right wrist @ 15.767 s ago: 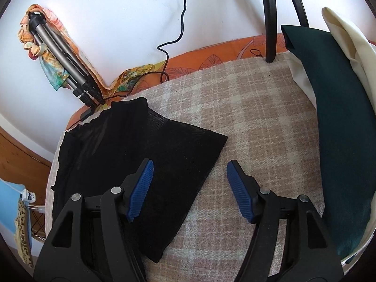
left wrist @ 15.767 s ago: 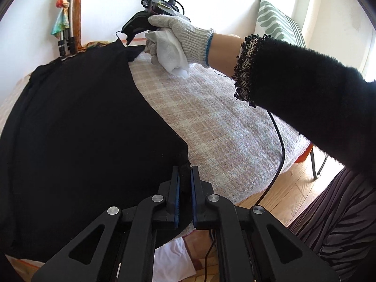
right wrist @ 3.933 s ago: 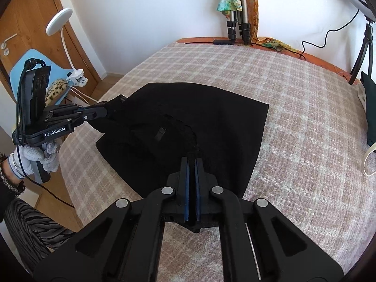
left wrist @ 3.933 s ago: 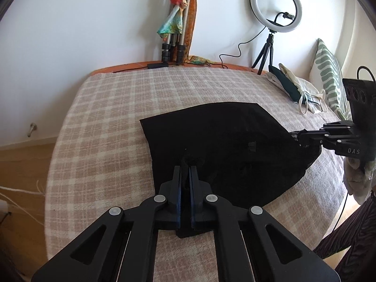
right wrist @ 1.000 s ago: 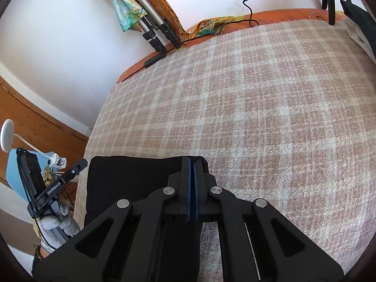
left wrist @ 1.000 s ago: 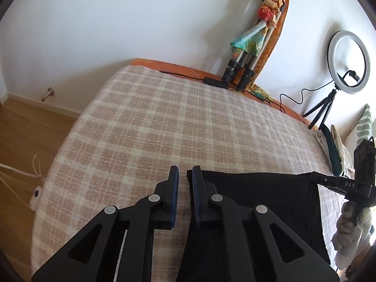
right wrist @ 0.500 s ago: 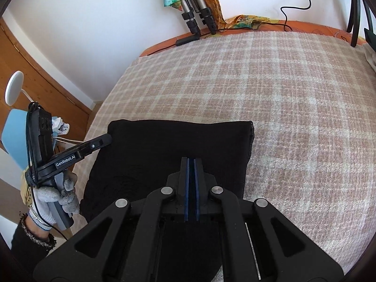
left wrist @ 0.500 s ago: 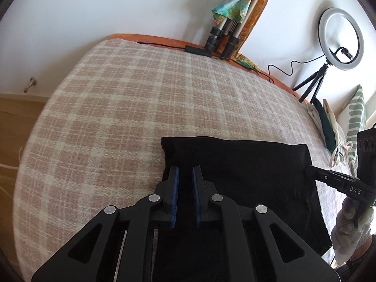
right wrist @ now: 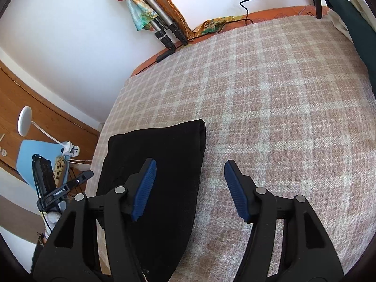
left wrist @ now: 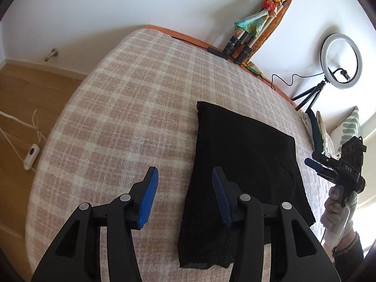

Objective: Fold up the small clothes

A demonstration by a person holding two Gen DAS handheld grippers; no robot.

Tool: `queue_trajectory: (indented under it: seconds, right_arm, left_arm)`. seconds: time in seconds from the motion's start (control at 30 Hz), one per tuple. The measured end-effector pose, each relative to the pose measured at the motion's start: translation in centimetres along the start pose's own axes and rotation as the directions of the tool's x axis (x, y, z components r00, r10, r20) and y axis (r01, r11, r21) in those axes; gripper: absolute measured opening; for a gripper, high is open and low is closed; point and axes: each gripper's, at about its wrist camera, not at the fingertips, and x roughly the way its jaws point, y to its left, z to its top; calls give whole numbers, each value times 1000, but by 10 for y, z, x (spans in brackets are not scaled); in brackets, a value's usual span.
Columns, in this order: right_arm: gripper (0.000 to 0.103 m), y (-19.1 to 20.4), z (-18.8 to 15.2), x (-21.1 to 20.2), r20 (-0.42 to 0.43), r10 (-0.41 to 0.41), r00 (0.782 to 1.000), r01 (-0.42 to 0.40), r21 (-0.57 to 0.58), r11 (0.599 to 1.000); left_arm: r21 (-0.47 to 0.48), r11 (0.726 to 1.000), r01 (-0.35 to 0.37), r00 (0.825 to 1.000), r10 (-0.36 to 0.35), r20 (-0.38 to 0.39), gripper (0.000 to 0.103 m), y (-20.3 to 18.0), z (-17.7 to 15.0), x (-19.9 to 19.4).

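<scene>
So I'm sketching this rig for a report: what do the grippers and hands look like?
Both grippers, left gripper and right gripper, are black plastic with ribbed blue pads and silver rivets. The right one is marked "DAS", the left "GenRobot.AI". The right hand wears a pale knit glove.

Both grippers now stand wide apart after being closed on the cloth half a second ago. The left gripper (left wrist: 183, 195) and the right gripper (right wrist: 189, 188) have released the black garment (left wrist: 244, 164), which now lies folded at lower centre instead of spread out.
</scene>
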Motion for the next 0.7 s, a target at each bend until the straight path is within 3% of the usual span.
queue_trajectory:
  seconds: [0.13,0.27,0.33,0.43,0.7]
  right_arm:
    - [64,-9,-3,4,-7,64,998,-64,47,997]
    - [64,-11,-4,14,-17,76,997,-74,70,995]
    - [64,-11,-4,20,-21,83,996,-81,81,993]
    - [64,-10,-3,27,-15,95,995,-94,83,992]
    - [61,-2,4,47,-6,135,991,-134,82,988]
  left_arm:
    - [-99,994,55,997,-59,-46,46,5,-25,-4]
    - [-181,979,89,993,-101,-58,47,9,-44,-7]
    - [-220,968,119,991,-130,-37,57,9,-49,-10]
    - [-261,950,170,983,-182,-22,60,6,-52,-8]
    - [-227,946,231,971,-237,-1,58,-19,-49,8]
